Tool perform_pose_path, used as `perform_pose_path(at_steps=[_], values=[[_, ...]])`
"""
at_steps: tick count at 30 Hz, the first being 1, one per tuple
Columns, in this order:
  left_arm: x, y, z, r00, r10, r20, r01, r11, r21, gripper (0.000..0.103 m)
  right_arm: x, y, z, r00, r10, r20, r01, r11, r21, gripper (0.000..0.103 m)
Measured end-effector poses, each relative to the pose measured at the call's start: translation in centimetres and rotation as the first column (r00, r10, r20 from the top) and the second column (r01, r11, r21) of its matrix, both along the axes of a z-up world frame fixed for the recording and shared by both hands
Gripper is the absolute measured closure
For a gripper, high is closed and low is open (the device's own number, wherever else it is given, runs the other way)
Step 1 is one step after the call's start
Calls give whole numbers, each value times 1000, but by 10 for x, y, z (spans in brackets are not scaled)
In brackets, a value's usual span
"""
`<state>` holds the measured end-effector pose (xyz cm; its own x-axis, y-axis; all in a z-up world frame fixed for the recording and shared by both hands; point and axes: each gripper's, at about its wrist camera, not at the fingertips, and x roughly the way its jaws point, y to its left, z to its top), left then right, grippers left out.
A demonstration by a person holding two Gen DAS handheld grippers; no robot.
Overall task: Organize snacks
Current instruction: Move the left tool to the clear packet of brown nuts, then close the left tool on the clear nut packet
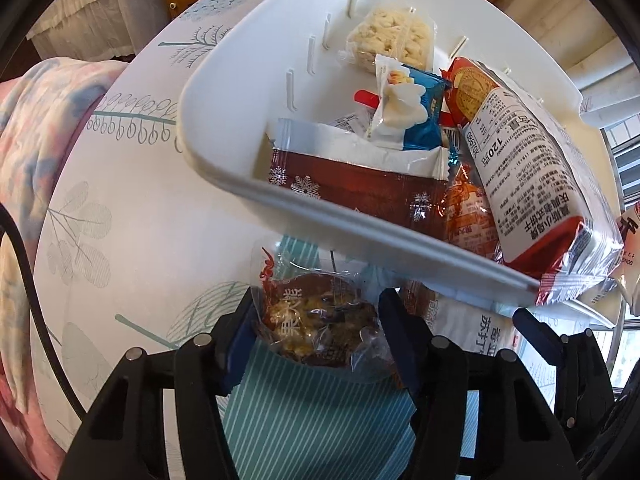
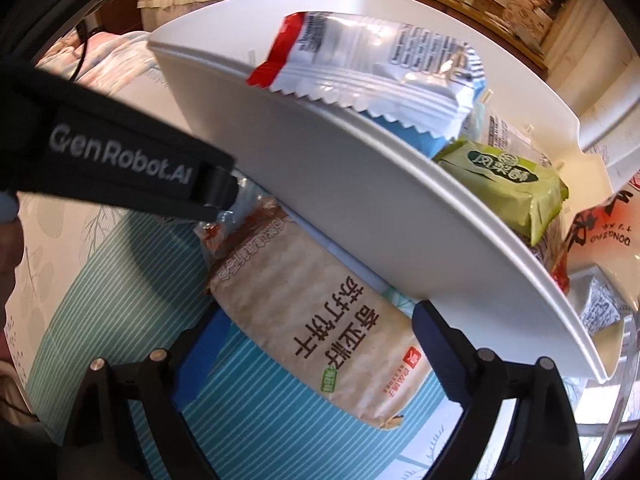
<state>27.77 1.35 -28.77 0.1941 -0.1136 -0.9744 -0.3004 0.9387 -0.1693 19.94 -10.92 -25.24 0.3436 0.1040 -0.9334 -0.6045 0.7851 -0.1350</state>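
L gripper [image 1: 318,330] pinches clear-wrapped brown snack [image 1: 316,324] just beside white bin [image 1: 224,120]. R gripper [image 2: 320,344] spread wide around beige cracker pack [image 2: 316,320] beside bin; pads not pressing.

White bin [image 1: 224,92]; teal-striped cloth [image 1: 320,412]; beige cracker pack [image 2: 320,320]; green packet [image 2: 504,184]; brownish snack [image 1: 320,320], perhaps nutty.

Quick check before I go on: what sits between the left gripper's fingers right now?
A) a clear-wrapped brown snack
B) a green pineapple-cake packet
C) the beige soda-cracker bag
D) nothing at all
A: in the left wrist view the clear-wrapped brown snack lies between the fingers of the left gripper, on the table just outside the white bin.
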Motion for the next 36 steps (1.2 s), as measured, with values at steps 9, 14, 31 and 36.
perform_pose_path(at_steps=[9,14,31,36], values=[[-18,35,-5,1000,13,-5,-13,999,-42,48,22,3,2,999,-17,-39,16,999,-30,14],[-32,48,-2,1000,20,13,-20,999,-46,48,32,7,2,998,-11,-62,8,999,-40,16],[-64,84,26,998,16,57,-14,999,-36,48,32,8,13,992,-52,-117,52,999,-7,31],[-74,87,34,997,0,78,3,1000,-31,48,33,11,19,998,-4,-70,4,1000,-5,30]])
